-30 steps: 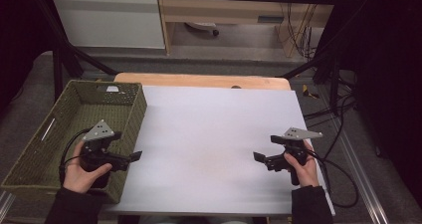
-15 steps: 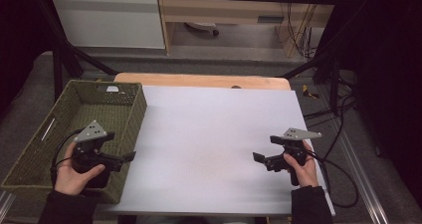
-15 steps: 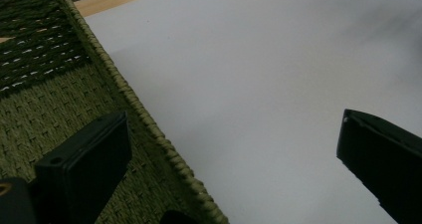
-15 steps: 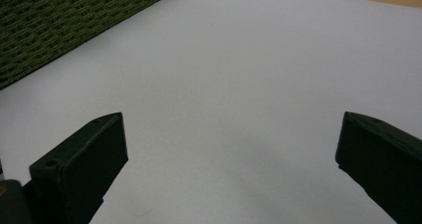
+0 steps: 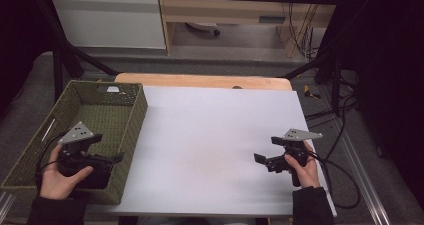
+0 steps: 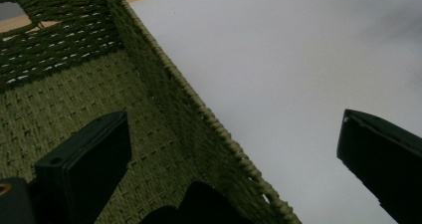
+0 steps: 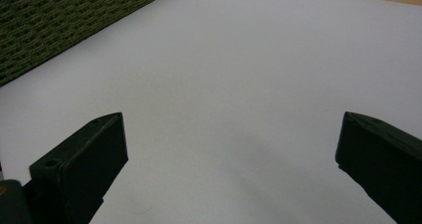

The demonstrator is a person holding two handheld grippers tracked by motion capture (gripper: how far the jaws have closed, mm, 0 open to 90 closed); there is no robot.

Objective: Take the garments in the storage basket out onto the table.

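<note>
With no task object in sight, both tongs gape empty, the left tongs straddling the basket wall and the right tongs over the bare worktop; a careless left move could snag and drag the basket.

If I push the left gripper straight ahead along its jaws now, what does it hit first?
Most likely the woven basket's right wall: the left gripper straddles its rim with jaws wide open, one over the basket, one over the white tabletop. Height is unclear.
</note>
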